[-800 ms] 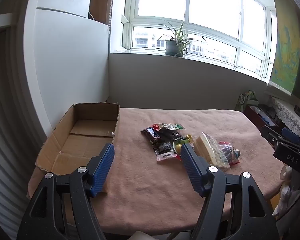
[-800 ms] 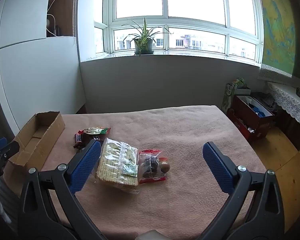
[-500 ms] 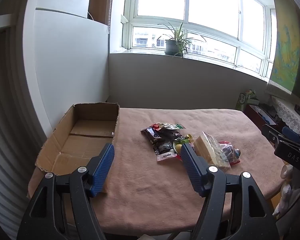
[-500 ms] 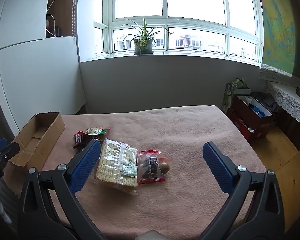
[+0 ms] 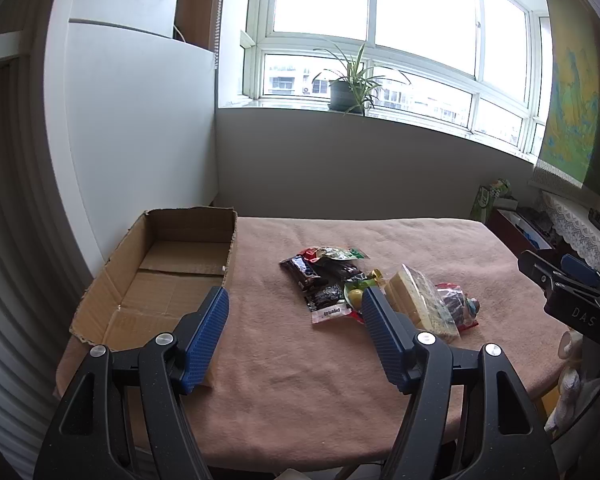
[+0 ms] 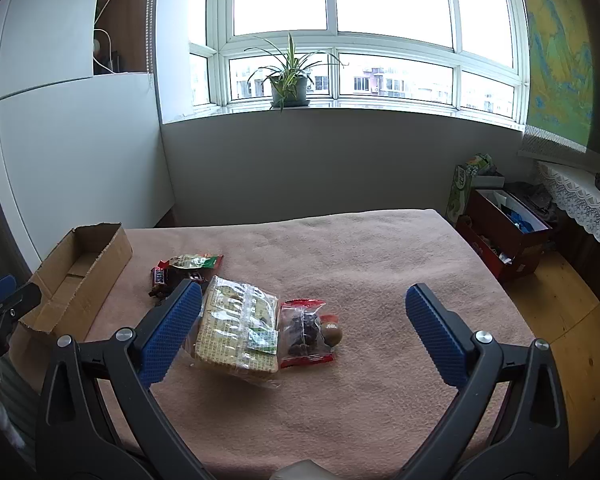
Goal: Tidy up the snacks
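Note:
A pile of snacks lies mid-table: a clear pack of crackers [image 6: 238, 330] [image 5: 422, 300], a red-edged packet of dried fruit [image 6: 308, 334] [image 5: 456, 306], dark chocolate bars [image 5: 304, 272] [image 6: 160, 278] and a green-red packet [image 6: 196, 261] [image 5: 334, 253]. An open cardboard box [image 5: 160, 272] [image 6: 80, 268] stands empty at the table's left. My left gripper [image 5: 294, 334] is open and empty above the near table, between box and pile. My right gripper [image 6: 302, 334] is open and empty, hovering over the crackers and fruit packet.
The table [image 6: 340, 248] wears a pink cloth. A white partition [image 5: 140, 140] stands left of the box. A red box of clutter [image 6: 508, 236] sits on the floor at right. A potted plant [image 6: 288, 80] is on the windowsill.
Both grippers have drifted slightly; the views shift only a little. The snacks and the box have not moved.

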Demonstrator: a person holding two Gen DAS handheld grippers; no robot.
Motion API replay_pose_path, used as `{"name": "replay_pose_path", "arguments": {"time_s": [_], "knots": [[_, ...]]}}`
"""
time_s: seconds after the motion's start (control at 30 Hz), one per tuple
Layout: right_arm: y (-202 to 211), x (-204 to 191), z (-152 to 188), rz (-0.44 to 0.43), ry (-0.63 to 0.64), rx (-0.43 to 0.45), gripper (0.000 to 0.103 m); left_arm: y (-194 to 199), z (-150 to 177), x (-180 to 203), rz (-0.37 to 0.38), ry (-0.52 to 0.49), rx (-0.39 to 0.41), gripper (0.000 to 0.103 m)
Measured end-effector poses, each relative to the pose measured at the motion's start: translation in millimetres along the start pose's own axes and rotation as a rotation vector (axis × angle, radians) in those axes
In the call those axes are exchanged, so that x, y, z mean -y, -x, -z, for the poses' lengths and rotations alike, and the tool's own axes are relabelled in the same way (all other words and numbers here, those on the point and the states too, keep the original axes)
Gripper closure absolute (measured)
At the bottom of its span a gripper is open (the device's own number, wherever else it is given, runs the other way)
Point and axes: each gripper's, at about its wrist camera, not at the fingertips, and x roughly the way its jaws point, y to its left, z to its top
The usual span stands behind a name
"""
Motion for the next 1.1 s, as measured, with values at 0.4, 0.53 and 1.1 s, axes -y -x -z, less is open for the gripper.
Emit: {"name": "replay_pose_path", "arguments": {"time_s": [0.4, 0.53, 1.1], "knots": [[0.4, 1.3, -0.2, -0.003, -0.01, -0.004, 0.0, 0.2, 0.4, 2.0, 0.008, 0.002, 0.002, 0.034], [-0.5, 2.1, 1.1, -0.006, -0.011, -0.01, 0.0, 0.5, 0.5, 1.5, 0.006, 0.005, 0.002, 0.034], [1.1, -1.2, 1.3, -0.007, -0.009, -0.007, 0.0, 2.4, 0.3, -0.2, 0.008, 0.011, 0.003, 0.034]]}}
